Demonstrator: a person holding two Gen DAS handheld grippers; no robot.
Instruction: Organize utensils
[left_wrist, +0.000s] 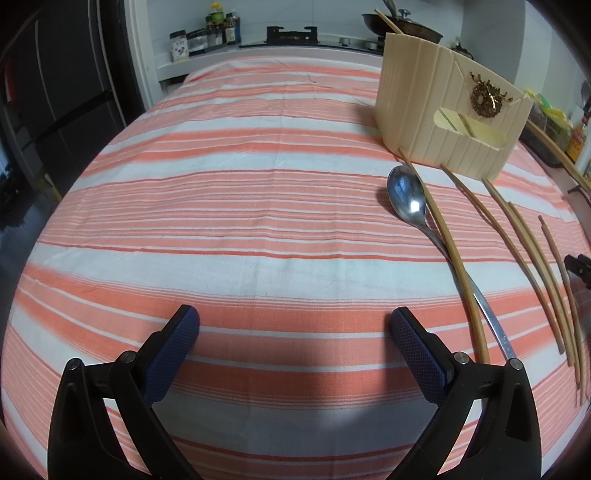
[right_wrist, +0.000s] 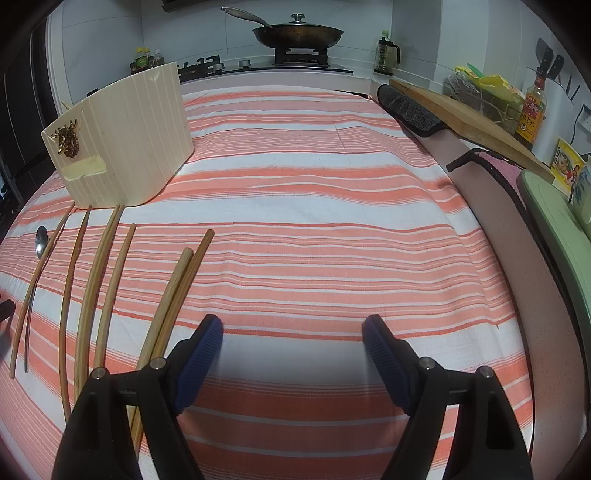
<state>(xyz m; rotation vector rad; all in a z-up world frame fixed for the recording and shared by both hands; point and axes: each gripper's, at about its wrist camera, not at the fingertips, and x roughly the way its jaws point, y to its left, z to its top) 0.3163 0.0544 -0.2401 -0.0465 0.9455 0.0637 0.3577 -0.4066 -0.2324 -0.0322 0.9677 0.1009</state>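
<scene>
— Left wrist view: where's the steel spoon (left_wrist: 406, 197)?
— On the striped cloth (left_wrist: 221, 221), bowl toward the cream utensil holder (left_wrist: 443, 107), handle running back beside bamboo chopsticks (right_wrist: 92, 280).
— Grippers?
— Left gripper (left_wrist: 295, 325) and right gripper (right_wrist: 291, 332) gape wide, empty.

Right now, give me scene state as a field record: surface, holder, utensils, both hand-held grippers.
surface: orange-and-white striped cloth covering the table
holder: cream ribbed plastic utensil holder with a gold ornament, upright on the cloth
spoon: silver metal spoon lying flat in front of the holder, a chopstick across its handle
chopsticks: loose tan bamboo chopsticks lying flat beside the spoon
left hand-held gripper: open, empty, above bare cloth
right hand-held gripper: open, empty, just right of the chopsticks
</scene>
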